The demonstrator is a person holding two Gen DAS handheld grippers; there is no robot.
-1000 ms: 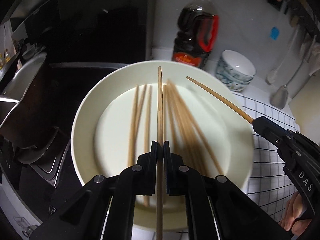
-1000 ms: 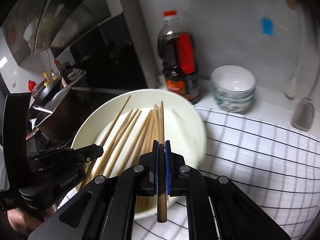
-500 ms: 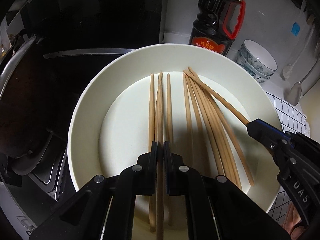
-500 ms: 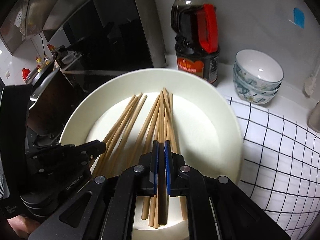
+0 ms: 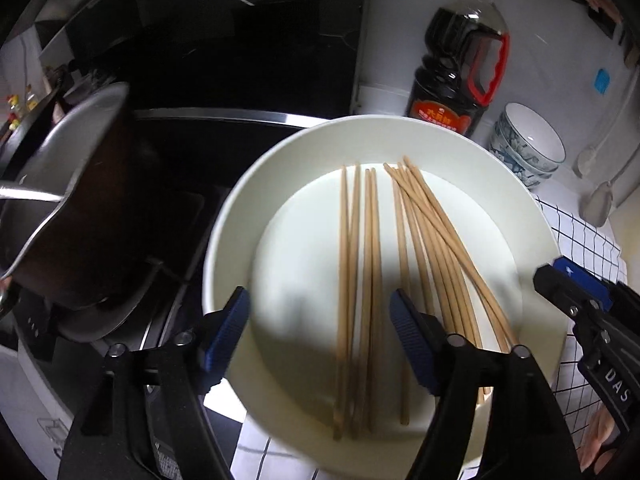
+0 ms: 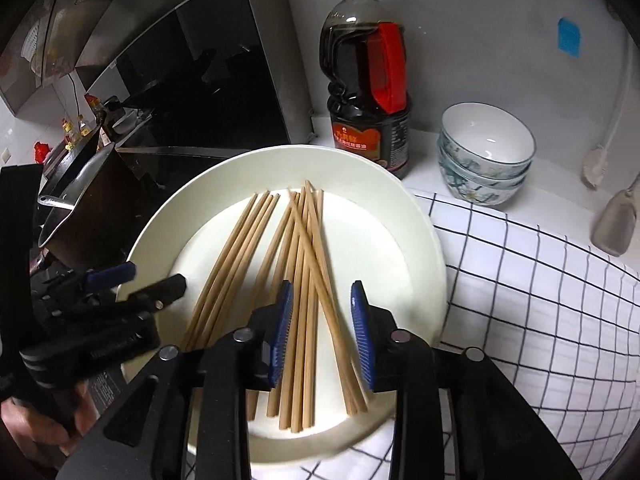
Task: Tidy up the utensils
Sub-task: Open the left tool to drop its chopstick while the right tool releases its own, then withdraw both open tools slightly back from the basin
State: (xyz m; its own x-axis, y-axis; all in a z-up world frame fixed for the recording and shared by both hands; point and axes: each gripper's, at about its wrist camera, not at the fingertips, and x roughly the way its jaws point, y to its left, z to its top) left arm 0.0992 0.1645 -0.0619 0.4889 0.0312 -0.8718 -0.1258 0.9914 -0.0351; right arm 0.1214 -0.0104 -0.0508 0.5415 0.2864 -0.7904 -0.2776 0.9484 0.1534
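Several wooden chopsticks (image 5: 360, 240) lie in two bunches on a white plate (image 5: 240, 208): a left bunch and a fanned right bunch (image 5: 436, 248). My left gripper (image 5: 320, 332) is open and empty just above the near ends of the left bunch. My right gripper (image 6: 322, 332) is open and empty over the near ends of the right bunch (image 6: 304, 264) on the plate (image 6: 420, 240). Each gripper shows in the other's view: the right gripper (image 5: 576, 292) at the plate's right edge, the left gripper (image 6: 132, 280) at its left edge.
A dark soy sauce bottle (image 6: 366, 92) stands behind the plate. Stacked patterned bowls (image 6: 486, 152) stand to its right. A checked cloth (image 6: 540, 300) covers the counter on the right. A dark pot (image 5: 68, 200) sits on the stove at left. A ladle (image 5: 600, 204) hangs at far right.
Both grippers have opened and let go of the chopsticks they held. Those chopsticks now lie on the plate with the others. Both grippers have drawn back a little.
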